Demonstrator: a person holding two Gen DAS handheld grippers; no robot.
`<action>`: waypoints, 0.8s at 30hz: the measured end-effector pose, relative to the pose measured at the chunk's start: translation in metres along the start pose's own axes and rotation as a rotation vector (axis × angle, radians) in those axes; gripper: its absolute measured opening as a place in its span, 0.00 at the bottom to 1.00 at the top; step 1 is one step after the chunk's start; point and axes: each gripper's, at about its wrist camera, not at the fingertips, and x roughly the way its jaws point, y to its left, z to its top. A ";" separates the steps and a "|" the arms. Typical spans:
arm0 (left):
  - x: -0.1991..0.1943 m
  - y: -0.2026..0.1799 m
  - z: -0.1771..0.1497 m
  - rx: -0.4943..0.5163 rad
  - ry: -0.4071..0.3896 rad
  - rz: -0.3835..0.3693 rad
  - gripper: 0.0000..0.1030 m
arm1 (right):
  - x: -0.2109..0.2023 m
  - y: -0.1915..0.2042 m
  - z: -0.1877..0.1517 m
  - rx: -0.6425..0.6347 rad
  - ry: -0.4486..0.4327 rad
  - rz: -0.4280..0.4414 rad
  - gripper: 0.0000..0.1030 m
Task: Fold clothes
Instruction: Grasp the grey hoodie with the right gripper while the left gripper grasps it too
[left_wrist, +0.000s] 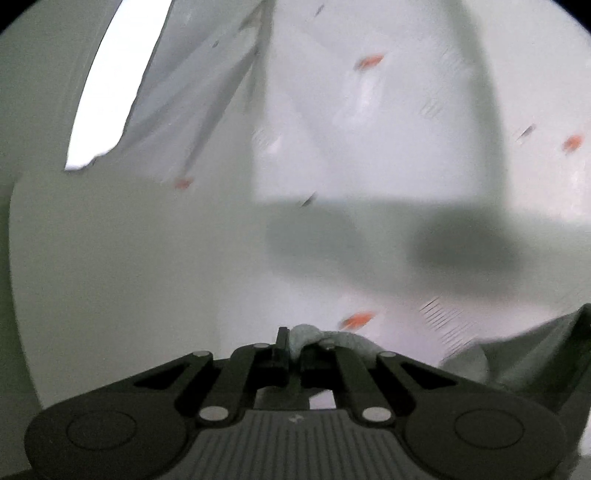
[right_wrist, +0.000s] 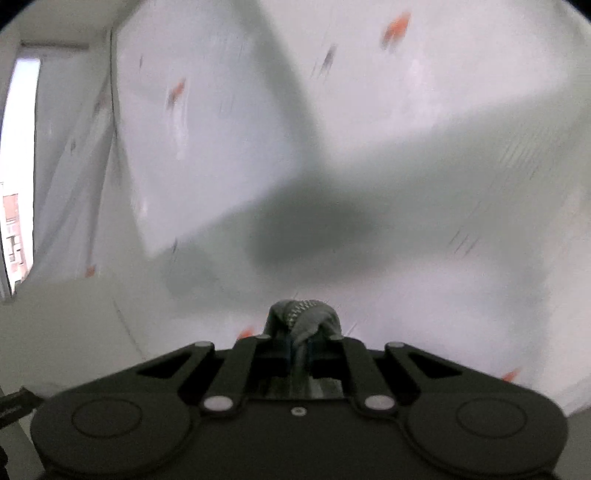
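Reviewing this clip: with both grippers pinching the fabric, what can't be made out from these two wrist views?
- Garment type: the white garment fills both views, its outline cut off by the frame edges.
- Its print: motion blur smears the orange and dark marks in both views.
- Surface below: hidden by cloth.
- Left gripper and right gripper: bunched fabric covers the fingertips, so grip depth is unclear.

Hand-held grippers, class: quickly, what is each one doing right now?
Left hand-held gripper: closed on the pale patterned garment.
Right hand-held gripper: closed on a bunched fold of the same garment.
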 end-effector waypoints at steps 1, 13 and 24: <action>-0.009 -0.013 0.005 -0.008 -0.020 -0.017 0.05 | -0.018 -0.013 0.016 -0.013 -0.033 -0.019 0.08; -0.168 -0.094 0.020 -0.052 -0.116 -0.160 0.05 | -0.247 -0.131 0.108 -0.049 -0.188 -0.120 0.08; -0.161 -0.087 0.012 -0.060 -0.071 -0.092 0.05 | -0.226 -0.162 0.087 0.031 -0.096 -0.046 0.08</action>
